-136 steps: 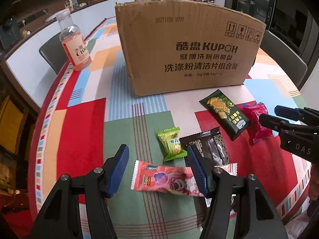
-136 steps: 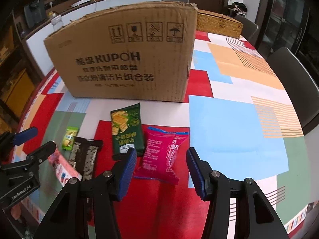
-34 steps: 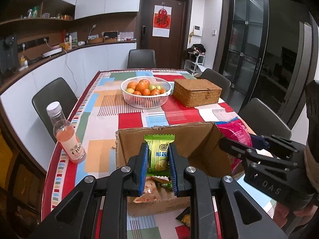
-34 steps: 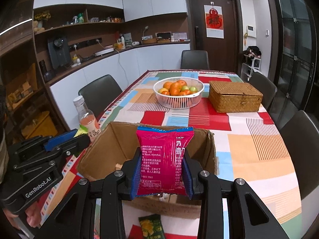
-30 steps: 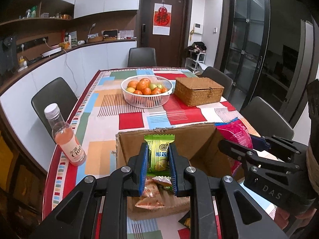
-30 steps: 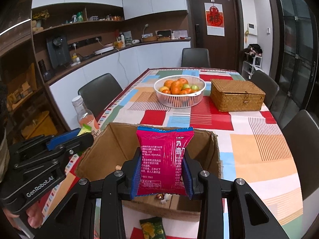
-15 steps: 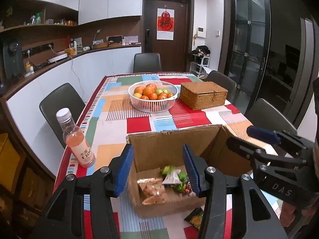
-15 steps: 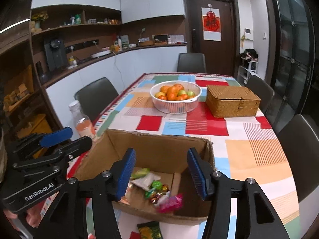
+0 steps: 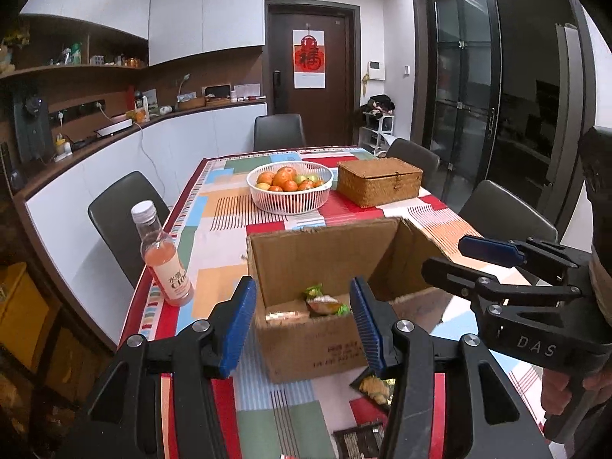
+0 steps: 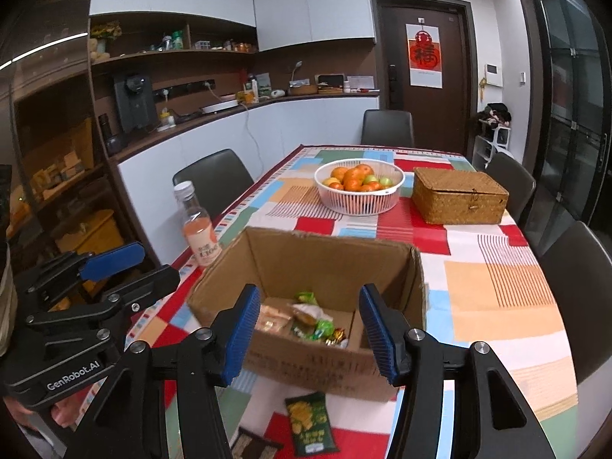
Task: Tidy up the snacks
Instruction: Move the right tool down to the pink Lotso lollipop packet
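An open cardboard box [image 9: 317,256] [image 10: 382,378] stands on the patchwork tablecloth and holds several snack packets [image 9: 325,303] [image 10: 306,317]. My left gripper [image 9: 304,313] is open and empty, held above the box's near side. My right gripper [image 10: 311,331] is open and empty, also above the box; it shows at the right in the left wrist view [image 9: 464,256]. A green snack bag [image 10: 310,422] and a dark packet [image 10: 254,445] lie on the table in front of the box; they also show in the left wrist view, green [image 9: 373,388] and dark [image 9: 359,441].
A pink drink bottle [image 9: 162,256] [image 10: 199,229] stands left of the box. A white fruit basket [image 9: 289,187] [image 10: 359,187] and a wicker box [image 9: 378,181] [image 10: 459,195] sit further back. Grey chairs ring the table.
Both grippers opened and let go: the green packet and the red bag dropped into the box. Both grippers have since risen and pulled back a little.
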`<action>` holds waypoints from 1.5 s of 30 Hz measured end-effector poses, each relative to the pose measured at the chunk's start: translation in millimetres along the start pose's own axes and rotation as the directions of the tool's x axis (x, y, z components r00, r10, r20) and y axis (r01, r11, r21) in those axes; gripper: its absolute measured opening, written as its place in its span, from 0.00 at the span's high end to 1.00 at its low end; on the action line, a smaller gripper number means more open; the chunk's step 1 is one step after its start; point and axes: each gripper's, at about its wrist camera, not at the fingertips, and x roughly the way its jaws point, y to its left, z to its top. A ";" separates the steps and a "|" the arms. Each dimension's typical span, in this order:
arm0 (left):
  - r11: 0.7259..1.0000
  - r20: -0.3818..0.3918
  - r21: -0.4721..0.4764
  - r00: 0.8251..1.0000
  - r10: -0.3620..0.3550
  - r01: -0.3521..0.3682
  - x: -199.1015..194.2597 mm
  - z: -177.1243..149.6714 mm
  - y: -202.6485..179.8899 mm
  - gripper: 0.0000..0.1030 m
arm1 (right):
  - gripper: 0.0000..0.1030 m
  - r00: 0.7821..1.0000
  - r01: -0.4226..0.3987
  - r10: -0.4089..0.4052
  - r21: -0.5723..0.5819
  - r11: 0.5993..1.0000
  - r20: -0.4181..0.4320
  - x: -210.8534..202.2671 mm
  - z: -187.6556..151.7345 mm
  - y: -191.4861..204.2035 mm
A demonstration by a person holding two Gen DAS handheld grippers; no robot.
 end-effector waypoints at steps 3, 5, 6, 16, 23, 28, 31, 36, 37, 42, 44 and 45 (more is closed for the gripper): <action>1.000 -0.015 0.001 1.000 0.005 -0.005 -6.8 -13.0 0.5 0.52 | 0.47 1.000 -0.018 0.017 -0.013 1.000 -0.022 -3.2 -11.5 5.8; 1.000 -0.031 -0.001 0.999 0.012 -0.012 -10.1 -22.9 1.6 0.52 | 0.47 0.999 -0.027 0.026 -0.031 0.999 -0.040 -4.2 -18.6 11.4; 1.000 -0.042 -0.003 0.999 0.017 -0.017 -11.3 -28.6 2.5 0.51 | 0.47 0.998 -0.031 0.029 -0.040 0.999 -0.047 -4.6 -21.8 14.4; 0.996 -0.172 -0.033 0.982 0.078 -0.085 -15.8 -87.3 21.0 0.51 | 0.47 0.981 -0.098 0.076 -0.122 0.988 -0.176 11.6 -58.1 44.6; 0.991 -0.279 -0.037 0.953 0.114 -0.129 -11.5 -126.1 38.2 0.51 | 0.47 0.944 -0.179 0.109 -0.208 0.962 -0.311 35.0 -88.6 70.7; 0.986 -0.339 -0.067 0.933 0.123 -0.154 -12.0 -150.3 45.4 0.51 | 0.47 0.907 -0.245 0.132 -0.249 0.937 -0.399 48.8 -107.9 88.9; 0.983 -0.380 -0.078 0.916 0.124 -0.165 -12.3 -165.2 49.0 0.51 | 0.47 0.882 -0.285 0.139 -0.275 0.918 -0.451 57.5 -117.9 98.2; 0.979 -0.433 -0.102 0.894 0.113 -0.174 -8.8 -181.1 53.7 0.51 | 0.47 0.840 -0.347 0.147 -0.311 0.885 -0.522 71.3 -132.3 113.5; 0.979 -0.440 -0.106 0.891 0.111 -0.174 -8.1 -183.1 55.0 0.51 | 0.47 0.830 -0.360 0.149 -0.313 0.879 -0.537 74.6 -135.5 116.7; 0.975 -0.455 -0.119 0.883 0.116 -0.189 -9.1 -189.5 60.0 0.51 | 0.47 0.787 -0.408 0.153 -0.320 0.855 -0.597 90.8 -148.2 129.7; 0.973 -0.459 -0.126 0.881 0.117 -0.195 -9.0 -191.9 62.3 0.51 | 0.47 0.775 -0.417 0.143 -0.327 0.848 -0.616 96.8 -152.7 133.6; 0.972 -0.461 -0.129 0.880 0.116 -0.196 -8.6 -192.9 63.3 0.51 | 0.47 0.771 -0.422 0.142 -0.331 0.844 -0.620 98.7 -154.0 135.3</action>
